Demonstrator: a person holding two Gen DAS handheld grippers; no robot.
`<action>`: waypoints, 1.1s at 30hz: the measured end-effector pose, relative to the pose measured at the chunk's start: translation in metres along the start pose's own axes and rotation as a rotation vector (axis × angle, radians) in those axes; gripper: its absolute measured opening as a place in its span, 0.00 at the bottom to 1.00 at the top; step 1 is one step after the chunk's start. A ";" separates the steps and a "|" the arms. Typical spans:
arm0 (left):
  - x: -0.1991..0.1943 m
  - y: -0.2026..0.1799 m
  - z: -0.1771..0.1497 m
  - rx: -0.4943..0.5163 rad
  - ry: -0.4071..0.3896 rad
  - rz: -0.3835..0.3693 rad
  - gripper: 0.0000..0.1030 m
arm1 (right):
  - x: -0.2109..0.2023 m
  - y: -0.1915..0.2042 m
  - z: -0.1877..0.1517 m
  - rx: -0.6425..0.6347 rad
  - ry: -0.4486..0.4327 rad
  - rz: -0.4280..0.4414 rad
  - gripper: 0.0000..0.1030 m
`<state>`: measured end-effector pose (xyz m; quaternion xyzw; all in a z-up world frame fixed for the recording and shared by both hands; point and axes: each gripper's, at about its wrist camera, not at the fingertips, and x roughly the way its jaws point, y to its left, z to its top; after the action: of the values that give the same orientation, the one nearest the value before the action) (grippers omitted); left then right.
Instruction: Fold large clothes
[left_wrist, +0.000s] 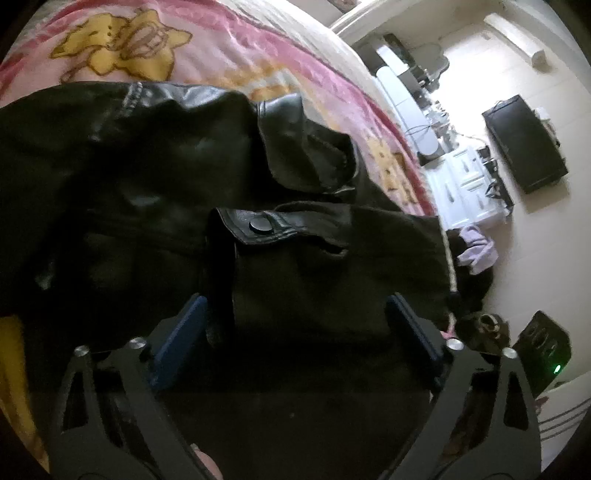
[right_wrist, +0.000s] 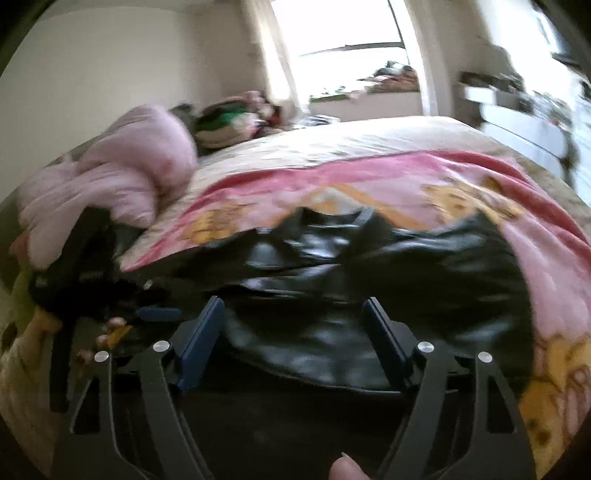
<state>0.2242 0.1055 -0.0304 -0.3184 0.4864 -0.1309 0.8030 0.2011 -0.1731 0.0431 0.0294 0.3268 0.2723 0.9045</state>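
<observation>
A black leather jacket (left_wrist: 155, 192) lies crumpled on the pink cartoon-print blanket (left_wrist: 229, 62) of the bed, near its edge, presumably spread there so the flat surface can carry the fold. The left tool (left_wrist: 295, 325) hovers with its blue pads wide apart over the snap-buttoned cuff tab (left_wrist: 258, 226), clamped on nothing, likely lining up on the sleeve. The right tool (right_wrist: 293, 332) is likewise apart over the jacket's near hem, gripping nothing; that view is blurred.
</observation>
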 end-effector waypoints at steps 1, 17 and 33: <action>0.006 0.001 0.001 0.000 0.008 0.014 0.80 | 0.000 -0.007 0.000 0.017 0.000 -0.017 0.73; -0.025 -0.078 -0.009 0.273 -0.124 -0.053 0.04 | -0.042 -0.096 0.009 0.220 -0.110 -0.260 0.71; -0.120 -0.046 0.001 0.246 -0.385 0.082 0.00 | -0.047 -0.109 0.011 0.229 -0.125 -0.295 0.62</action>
<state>0.1710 0.1332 0.0826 -0.2171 0.3173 -0.0936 0.9184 0.2290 -0.2883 0.0534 0.1008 0.2995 0.0955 0.9439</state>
